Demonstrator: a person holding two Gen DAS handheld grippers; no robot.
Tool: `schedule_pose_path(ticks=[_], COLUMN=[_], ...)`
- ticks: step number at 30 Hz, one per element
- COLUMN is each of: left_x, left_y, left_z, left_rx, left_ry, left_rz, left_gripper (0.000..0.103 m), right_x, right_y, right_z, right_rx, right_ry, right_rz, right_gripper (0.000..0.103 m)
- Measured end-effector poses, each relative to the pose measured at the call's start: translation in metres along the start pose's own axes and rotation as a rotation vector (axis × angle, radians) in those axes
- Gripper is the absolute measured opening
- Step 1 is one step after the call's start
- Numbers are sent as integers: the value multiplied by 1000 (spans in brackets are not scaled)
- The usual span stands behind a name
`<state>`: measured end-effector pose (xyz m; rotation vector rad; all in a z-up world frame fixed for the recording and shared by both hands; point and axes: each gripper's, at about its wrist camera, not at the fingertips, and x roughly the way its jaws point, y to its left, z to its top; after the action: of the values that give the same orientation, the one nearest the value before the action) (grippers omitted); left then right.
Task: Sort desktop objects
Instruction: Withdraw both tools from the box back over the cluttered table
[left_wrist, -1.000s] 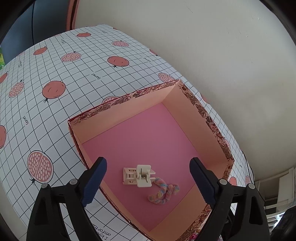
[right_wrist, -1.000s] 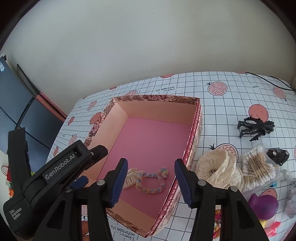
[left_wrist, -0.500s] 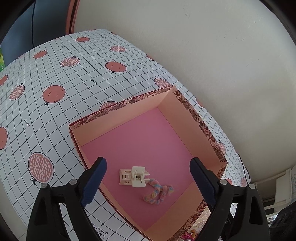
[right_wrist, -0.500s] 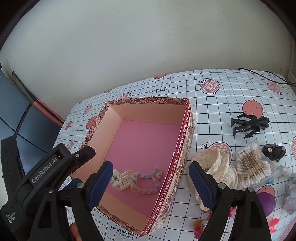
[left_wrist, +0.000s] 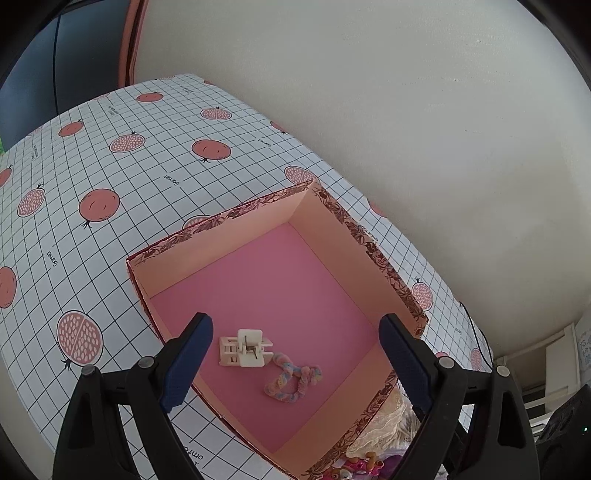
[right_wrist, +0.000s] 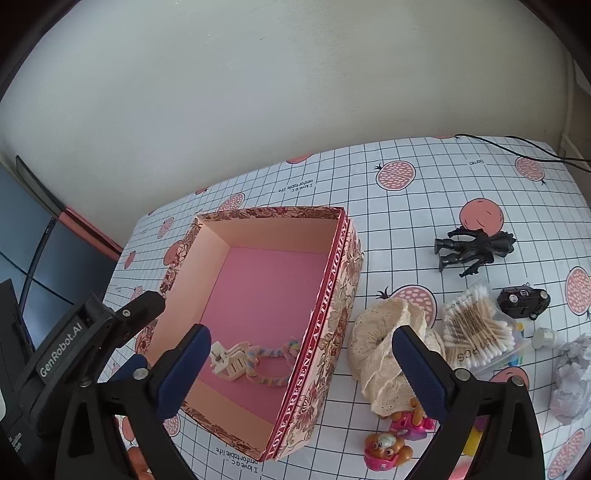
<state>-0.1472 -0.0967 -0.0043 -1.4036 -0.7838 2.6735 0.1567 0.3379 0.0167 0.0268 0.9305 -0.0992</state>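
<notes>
A floral box (left_wrist: 221, 251) with a pink floor stands open on the table. On its floor lie a cream hair claw clip (left_wrist: 243, 349) and, touching it, a pastel braided hair tie (left_wrist: 291, 380). My left gripper (left_wrist: 293, 319) hangs open above the box's near corner, holding nothing. In the right wrist view the box (right_wrist: 273, 232), clip (right_wrist: 229, 360) and tie (right_wrist: 269, 365) lie below my right gripper (right_wrist: 301, 332). Its jaws are opening wide across the box's right wall, and there is nothing between them.
Right of the box lie a cream lace scrunchie (right_wrist: 384, 343), a cotton swab pack (right_wrist: 476, 332), a black figure (right_wrist: 476, 245), a black toy car (right_wrist: 522, 301), crumpled paper (right_wrist: 572, 376) and small pup toys (right_wrist: 386, 448). The left gripper's body (right_wrist: 62, 354) sits at the box's left.
The right gripper's jaws have spread much wider, and it has drawn up and away from the box. The left gripper has risen a little. Clip and hair tie lie where they were.
</notes>
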Motion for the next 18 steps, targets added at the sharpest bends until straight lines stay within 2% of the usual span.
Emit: schedule_pose_path(ticks=[7, 18], left_x=[-21, -36], left_y=[-24, -67], left_z=[-3, -19], left_rx=[49, 142], left_ry=[-56, -98], left_rz=[-55, -112], left_gripper=[92, 97], right_x=[-28, -90], right_y=[-22, -73], right_z=[11, 31], right_rx=[44, 79], right_ry=[-30, -99], right_rz=[-23, -120], right_gripper=[100, 100])
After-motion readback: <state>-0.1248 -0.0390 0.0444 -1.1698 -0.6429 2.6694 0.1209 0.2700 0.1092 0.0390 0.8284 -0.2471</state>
